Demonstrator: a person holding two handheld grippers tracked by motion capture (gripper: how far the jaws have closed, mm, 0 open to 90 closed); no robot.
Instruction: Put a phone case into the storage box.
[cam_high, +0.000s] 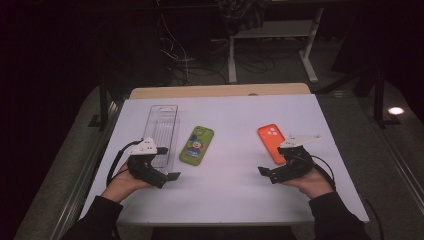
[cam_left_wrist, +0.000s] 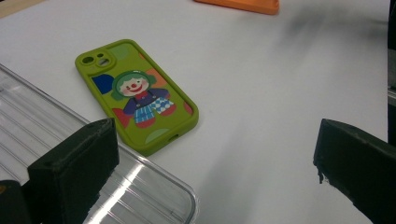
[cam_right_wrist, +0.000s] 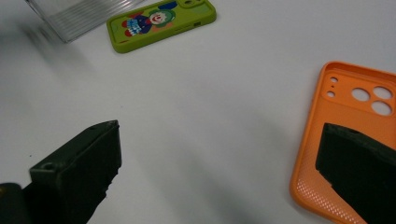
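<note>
Two phone cases on a white table, with both grippers hovering spread and empty.

Left gripper sits at about 8 o'clock on the table, jaws wide apart, beside the near end of the clear plastic tray; the green clown case lies at its 1 o'clock, just beside the tray. Right gripper at 4 o'clock, jaws also wide apart, with the orange case at its 12 o'clock, camera holes up, lying flat.

Dark room; white table, desk legs and cables behind.
</note>
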